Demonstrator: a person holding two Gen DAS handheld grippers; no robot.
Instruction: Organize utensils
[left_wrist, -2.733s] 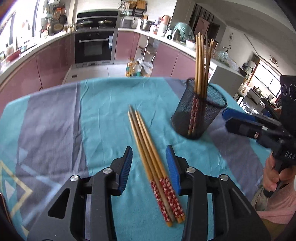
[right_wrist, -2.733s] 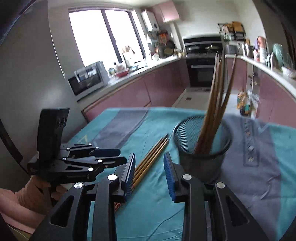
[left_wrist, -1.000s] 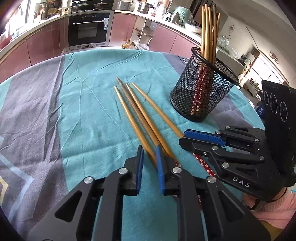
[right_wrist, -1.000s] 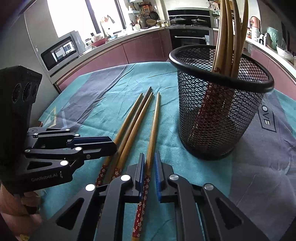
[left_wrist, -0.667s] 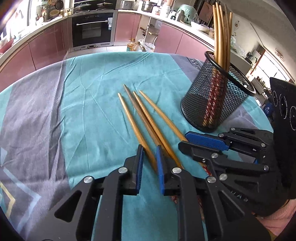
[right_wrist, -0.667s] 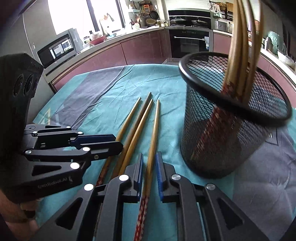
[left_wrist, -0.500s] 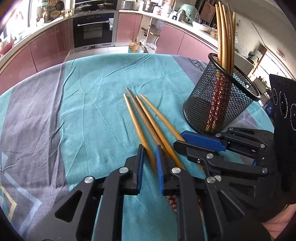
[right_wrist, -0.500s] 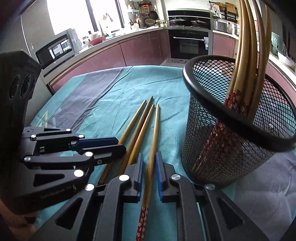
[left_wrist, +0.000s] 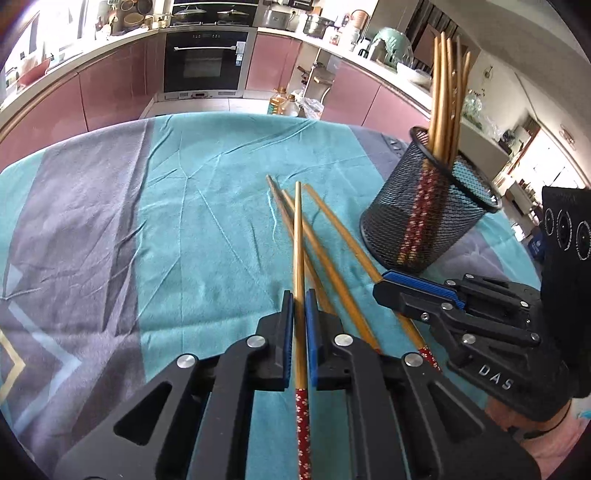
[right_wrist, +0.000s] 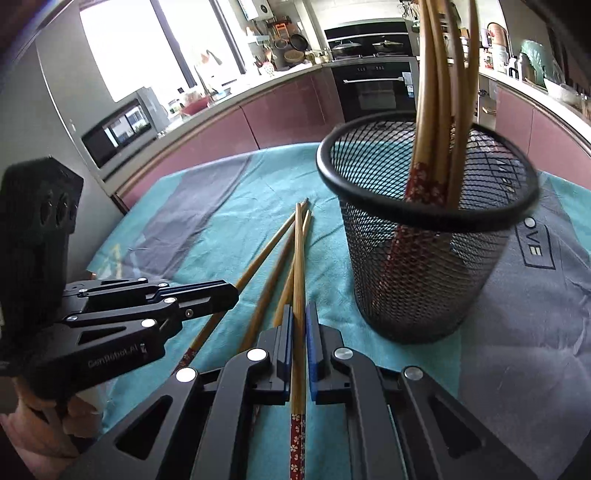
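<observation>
Gripping one chopstick (left_wrist: 298, 258) each, left claw (left_wrist: 300, 306) and right claw (right_wrist: 298, 321) point them tip-forward.

I'm seeing daylight pouring in from the window (right_wrist: 147, 48), blowing it out to white glare, while the fisheye is bending the kitchen cabinets (left_wrist: 110, 92) into curves and darkening every corner; the mesh holder's (right_wrist: 424, 229) rim is smearing slightly, and the tabletop cloth (left_wrist: 184, 221) is staying evenly lit

Left tool (left_wrist: 299, 306) tight on one chopstick (left_wrist: 298, 236); mesh holder (left_wrist: 424, 218) beyond
</observation>
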